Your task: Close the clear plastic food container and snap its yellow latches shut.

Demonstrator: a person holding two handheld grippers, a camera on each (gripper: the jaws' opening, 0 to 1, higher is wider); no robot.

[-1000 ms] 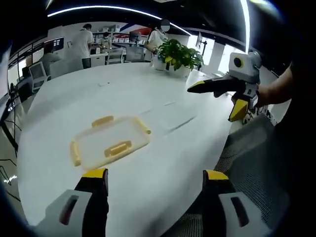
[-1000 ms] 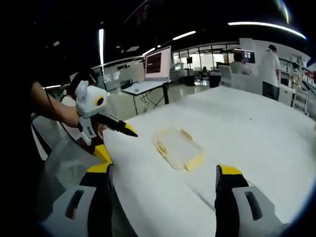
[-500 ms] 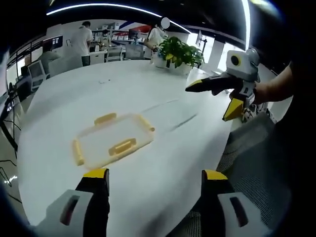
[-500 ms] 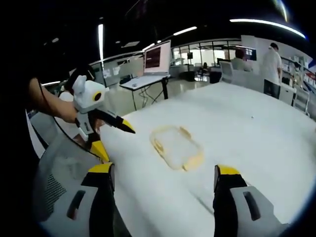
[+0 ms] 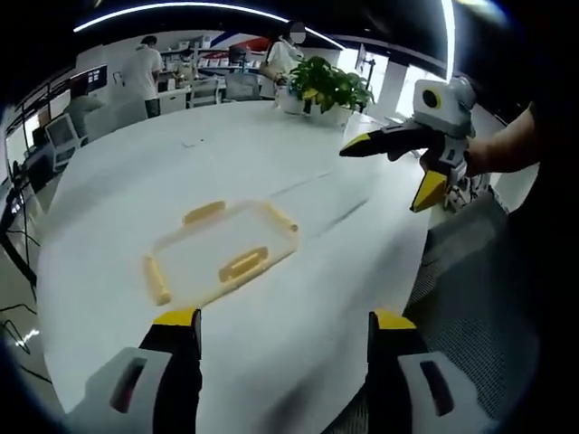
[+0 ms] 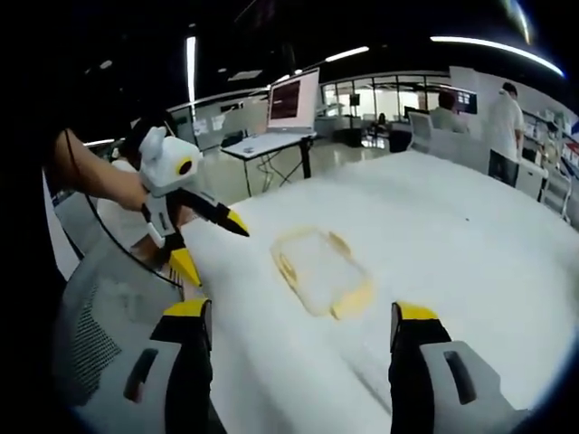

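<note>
A clear plastic food container (image 5: 222, 249) with yellow latches (image 5: 242, 265) lies flat on a big white round table (image 5: 136, 172), lid on top. My left gripper (image 5: 280, 321) is open, hovering short of the container's near side with nothing between its jaws. In the right gripper view the same container (image 6: 321, 269) lies ahead, and my right gripper (image 6: 303, 316) is open and empty above the table edge. The right gripper (image 5: 398, 163) appears at the right of the left gripper view, held by a hand. The left gripper (image 6: 204, 237) appears at the left of the right gripper view.
A potted green plant (image 5: 327, 90) stands at the table's far side. A grey mesh chair (image 5: 470, 289) sits by the near edge. People (image 5: 143, 68) stand among desks behind, and a monitor (image 6: 292, 111) on a desk is beyond the table.
Both views have shifted slightly closer to the container; it sits a little nearer my left jaws. The container itself has not moved, and both grippers stay open.
</note>
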